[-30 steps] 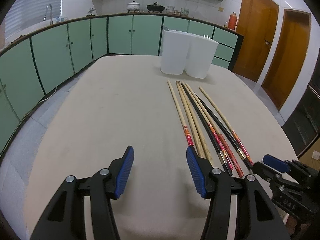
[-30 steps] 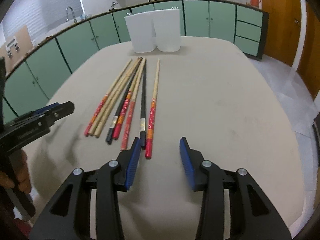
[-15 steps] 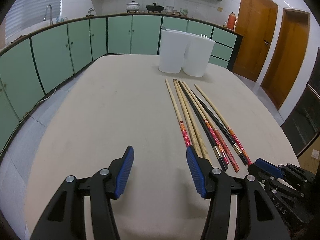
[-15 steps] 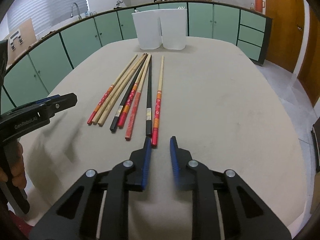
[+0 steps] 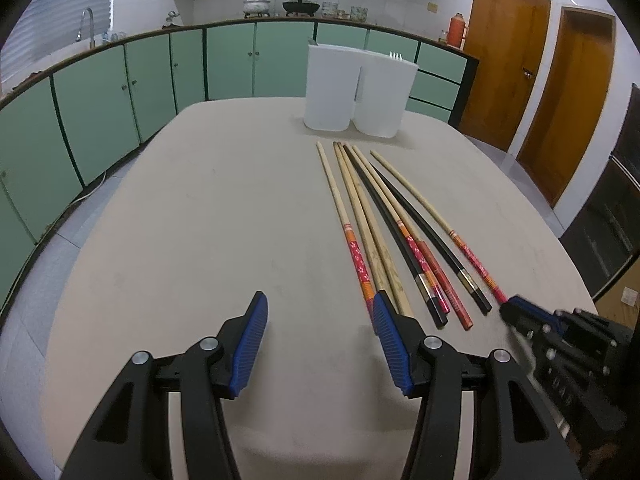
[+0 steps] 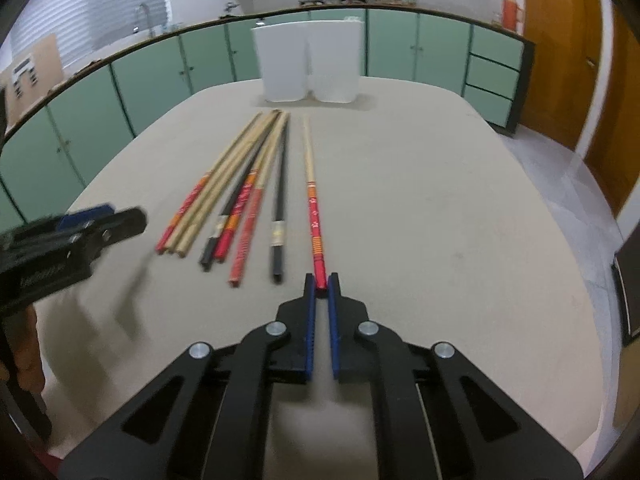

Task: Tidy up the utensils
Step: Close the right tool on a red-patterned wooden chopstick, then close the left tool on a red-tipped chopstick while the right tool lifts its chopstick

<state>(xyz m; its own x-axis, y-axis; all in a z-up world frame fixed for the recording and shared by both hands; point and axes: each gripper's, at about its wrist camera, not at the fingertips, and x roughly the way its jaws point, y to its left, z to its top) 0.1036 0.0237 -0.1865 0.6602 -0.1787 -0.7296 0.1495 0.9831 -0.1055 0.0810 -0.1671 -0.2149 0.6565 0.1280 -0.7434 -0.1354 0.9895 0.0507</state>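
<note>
Eight chopsticks (image 6: 256, 184) on tabletop (image 6: 440, 200); two white containers (image 6: 308, 64) at 12 o'clock. Right gripper (image 6: 321, 282) clamps one red-ended chopstick (image 6: 312, 200); left gripper (image 5: 318, 312) gapes, holding nothing.

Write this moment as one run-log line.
right gripper: shut on rightmost chopstick | left gripper: open, holding nothing | other chopsticks: on table

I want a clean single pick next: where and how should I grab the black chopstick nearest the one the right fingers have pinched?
Take the black chopstick at its near butt end, below the pale band, coming straight along its length from the table's near edge. That end lies clear of the red-patterned chopstick beside it, while farther up the sticks converge. The right gripper is shut on its own chopstick.
</note>
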